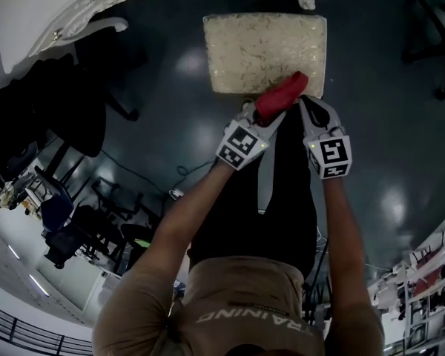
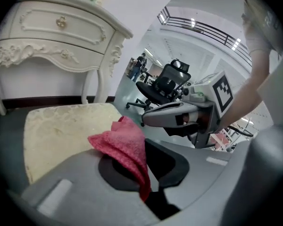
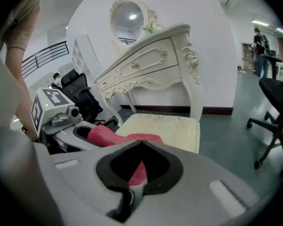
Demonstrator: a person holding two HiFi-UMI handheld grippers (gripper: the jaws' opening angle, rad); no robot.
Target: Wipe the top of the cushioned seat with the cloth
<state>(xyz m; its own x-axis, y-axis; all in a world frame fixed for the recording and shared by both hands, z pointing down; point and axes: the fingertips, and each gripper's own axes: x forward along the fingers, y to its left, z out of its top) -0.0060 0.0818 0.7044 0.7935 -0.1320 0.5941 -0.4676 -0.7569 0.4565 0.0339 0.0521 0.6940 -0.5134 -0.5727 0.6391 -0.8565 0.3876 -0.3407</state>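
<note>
The cushioned seat (image 1: 245, 47) is a cream, patterned pad on the dark floor ahead of me. A red cloth (image 1: 280, 97) hangs bunched over its near right corner. My left gripper (image 1: 267, 119) is shut on the cloth, and in the left gripper view the pink-red folds (image 2: 125, 145) spill out between its jaws (image 2: 132, 160). My right gripper (image 1: 305, 104) is close beside it on the right, jaws closed. In the right gripper view a strip of the cloth (image 3: 137, 173) sits between the closed jaws (image 3: 141, 144), with the seat (image 3: 170, 128) beyond.
A white carved dressing table (image 3: 151, 65) with an oval mirror (image 3: 129, 18) stands just behind the seat. Black office chairs (image 2: 161, 86) stand on the floor to the sides, and one (image 3: 276, 102) is at the right. Cables lie on the floor (image 1: 156, 176) at my left.
</note>
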